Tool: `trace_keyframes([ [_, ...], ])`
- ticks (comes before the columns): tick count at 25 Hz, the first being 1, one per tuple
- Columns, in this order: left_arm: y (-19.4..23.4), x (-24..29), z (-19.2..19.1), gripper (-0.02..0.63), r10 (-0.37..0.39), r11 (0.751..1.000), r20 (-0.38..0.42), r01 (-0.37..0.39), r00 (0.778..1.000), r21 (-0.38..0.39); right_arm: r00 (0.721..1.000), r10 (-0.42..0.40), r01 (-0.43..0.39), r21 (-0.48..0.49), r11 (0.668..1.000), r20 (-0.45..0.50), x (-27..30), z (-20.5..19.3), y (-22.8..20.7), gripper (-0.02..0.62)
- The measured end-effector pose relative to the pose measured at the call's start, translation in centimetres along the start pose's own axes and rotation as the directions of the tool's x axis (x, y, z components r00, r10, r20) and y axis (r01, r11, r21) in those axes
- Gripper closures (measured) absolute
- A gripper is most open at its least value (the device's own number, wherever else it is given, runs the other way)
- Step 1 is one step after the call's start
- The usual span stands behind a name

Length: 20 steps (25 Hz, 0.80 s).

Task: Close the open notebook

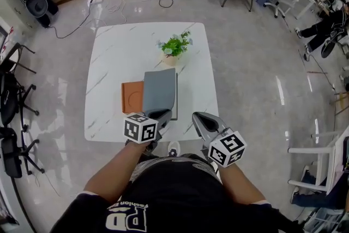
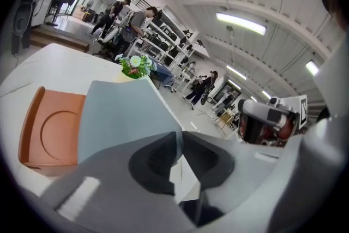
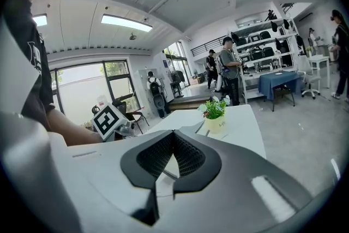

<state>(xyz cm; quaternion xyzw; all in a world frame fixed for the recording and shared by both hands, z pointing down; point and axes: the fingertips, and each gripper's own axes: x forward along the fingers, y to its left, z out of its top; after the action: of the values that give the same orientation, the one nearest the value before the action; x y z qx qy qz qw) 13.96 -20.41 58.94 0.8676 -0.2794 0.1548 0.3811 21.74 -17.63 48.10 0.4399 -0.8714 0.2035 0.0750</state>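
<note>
The notebook (image 1: 160,90) lies mid-desk (image 1: 109,63), nearer than the plant (image 1: 175,46). The left tongs (image 2: 178,144) pinch its grey cover's near corner. The cover is raised, not yet flat, so lowering remains. The right tongs (image 3: 172,139) are closed and empty.

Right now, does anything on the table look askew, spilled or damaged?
Only the notebook's grey cover: it stands tilted off the table, its near corner pinched in the left claw, while the orange piece beside it lies flat. The potted plant is upright; nothing looks spilled or damaged.
</note>
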Motion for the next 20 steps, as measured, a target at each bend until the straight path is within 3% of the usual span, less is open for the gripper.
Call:
trace_keyframes([
  [10, 0.0, 2.4, -1.4, 0.506, 0.123, 0.988, -0.061, -0.117, 0.991, 0.098, 0.999, 0.032, -0.032, -0.006, 0.999, -0.014, -0.4, -0.1, -1.3, 0.595],
  [20, -0.3, 4.3, -1.4, 0.489, 0.203, 0.955, -0.060, -0.184, 0.977, 0.233, 0.998, 0.051, -0.051, -0.007, 0.999, -0.021, -0.6, -0.4, -2.1, 0.595],
])
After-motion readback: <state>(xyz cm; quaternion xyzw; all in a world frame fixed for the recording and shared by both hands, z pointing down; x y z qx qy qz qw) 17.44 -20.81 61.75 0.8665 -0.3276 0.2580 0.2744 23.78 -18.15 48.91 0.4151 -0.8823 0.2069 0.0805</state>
